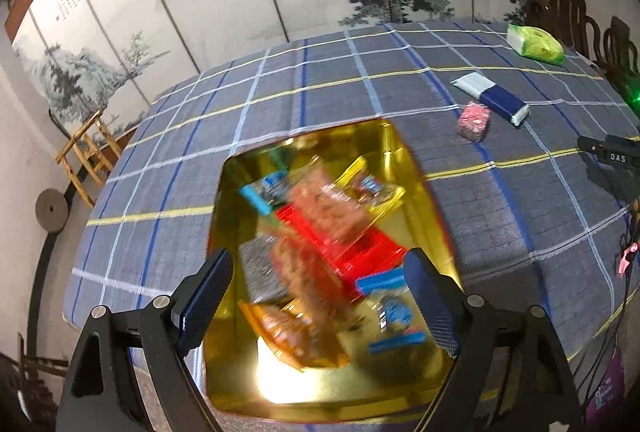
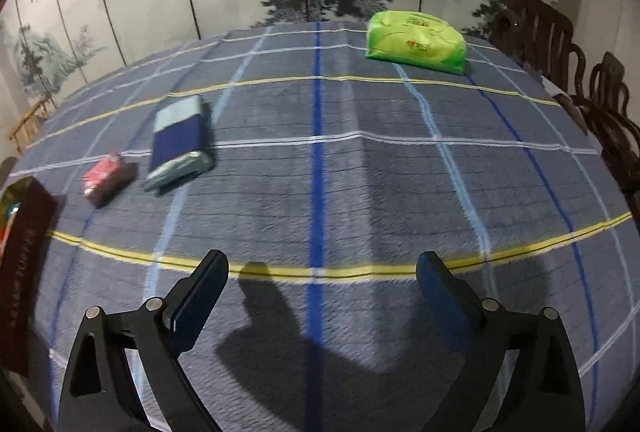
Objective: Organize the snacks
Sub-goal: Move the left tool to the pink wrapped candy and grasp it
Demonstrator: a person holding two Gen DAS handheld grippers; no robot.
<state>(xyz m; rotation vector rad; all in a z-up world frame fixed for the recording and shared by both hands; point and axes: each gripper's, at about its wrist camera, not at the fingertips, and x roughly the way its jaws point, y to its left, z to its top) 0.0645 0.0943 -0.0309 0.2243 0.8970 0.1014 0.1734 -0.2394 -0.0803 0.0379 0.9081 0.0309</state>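
A gold box (image 1: 430, 200) sits on the plaid tablecloth and holds several snack packets: red, orange, blue and yellow ones. My left gripper (image 1: 318, 274) is open right above the box, with nothing between its fingers. A small pink packet (image 1: 474, 120) and a blue-and-white packet (image 1: 494, 97) lie on the cloth to the right of the box. In the right wrist view the pink packet (image 2: 105, 178) and the blue-and-white packet (image 2: 179, 140) lie at the left. My right gripper (image 2: 322, 274) is open and empty above bare cloth. The box's dark red side (image 2: 20, 260) shows at the far left.
A green tissue pack (image 2: 416, 42) lies at the far right of the table, also in the left wrist view (image 1: 534, 44). Dark wooden chairs (image 2: 560, 44) stand along the right edge. A painted folding screen stands behind the table. A bamboo stool (image 1: 86, 152) stands at the left.
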